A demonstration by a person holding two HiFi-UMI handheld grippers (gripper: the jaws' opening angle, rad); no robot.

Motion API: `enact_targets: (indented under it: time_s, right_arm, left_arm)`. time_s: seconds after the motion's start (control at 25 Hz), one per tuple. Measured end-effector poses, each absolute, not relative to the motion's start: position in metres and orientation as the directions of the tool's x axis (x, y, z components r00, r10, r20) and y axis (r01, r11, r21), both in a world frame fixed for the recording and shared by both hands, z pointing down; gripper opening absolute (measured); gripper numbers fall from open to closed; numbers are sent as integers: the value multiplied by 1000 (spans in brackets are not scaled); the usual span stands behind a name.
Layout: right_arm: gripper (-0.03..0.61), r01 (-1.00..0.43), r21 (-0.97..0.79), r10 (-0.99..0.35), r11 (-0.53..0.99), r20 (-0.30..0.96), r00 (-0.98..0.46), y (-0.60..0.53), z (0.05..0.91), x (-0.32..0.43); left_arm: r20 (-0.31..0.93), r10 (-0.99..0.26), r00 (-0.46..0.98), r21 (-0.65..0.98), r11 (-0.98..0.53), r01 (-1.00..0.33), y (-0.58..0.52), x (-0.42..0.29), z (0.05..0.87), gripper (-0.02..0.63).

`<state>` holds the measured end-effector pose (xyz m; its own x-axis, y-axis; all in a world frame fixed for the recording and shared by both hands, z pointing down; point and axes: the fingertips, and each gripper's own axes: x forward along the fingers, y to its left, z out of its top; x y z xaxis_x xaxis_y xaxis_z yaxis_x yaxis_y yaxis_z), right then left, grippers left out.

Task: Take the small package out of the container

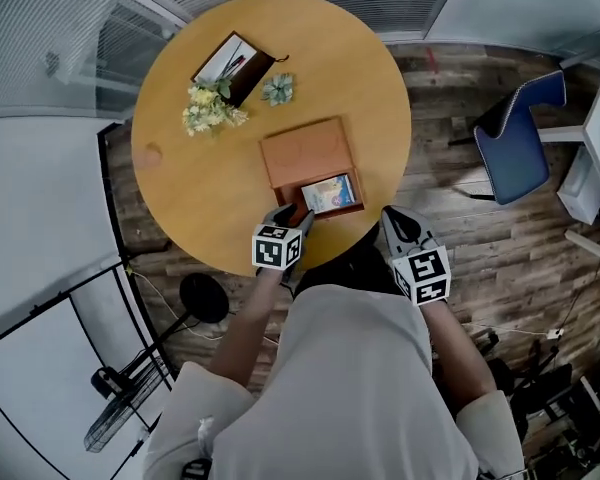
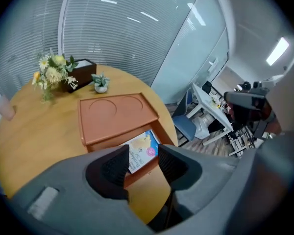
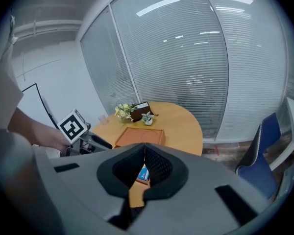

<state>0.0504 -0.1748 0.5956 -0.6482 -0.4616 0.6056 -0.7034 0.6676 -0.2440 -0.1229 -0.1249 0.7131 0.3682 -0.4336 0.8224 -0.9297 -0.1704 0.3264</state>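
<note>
A brown wooden container (image 1: 305, 151) sits near the front of the round table (image 1: 195, 193), with its drawer pulled out toward me. A small colourful package (image 1: 330, 194) lies flat in the drawer. My left gripper (image 1: 292, 217) is at the drawer's front left corner, open; in the left gripper view the package (image 2: 142, 151) shows just past the gap between its jaws, not touched. My right gripper (image 1: 398, 224) hovers off the table's edge to the right of the drawer, shut and empty. The right gripper view shows the container (image 3: 139, 136) ahead.
At the back of the table stand a bunch of yellow flowers (image 1: 208, 108), a small potted plant (image 1: 277, 89) and a dark box (image 1: 233, 66). A blue chair (image 1: 520, 133) stands on the wood floor to the right. A black stand base (image 1: 205, 298) is left of me.
</note>
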Motion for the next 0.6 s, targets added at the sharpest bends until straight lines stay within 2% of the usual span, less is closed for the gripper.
enact_targets:
  time_s: [0.24, 0.6]
  right_arm:
    - [3, -729, -261, -456, 632, 636, -623, -172, 615, 52]
    - [3, -728, -283, -420, 625, 664, -619, -168, 634, 49]
  left_arm:
    - [874, -332, 356, 315, -170, -934, -132, -122, 762, 197]
    - [936, -179, 301, 289, -92, -953, -139, -125, 815, 213]
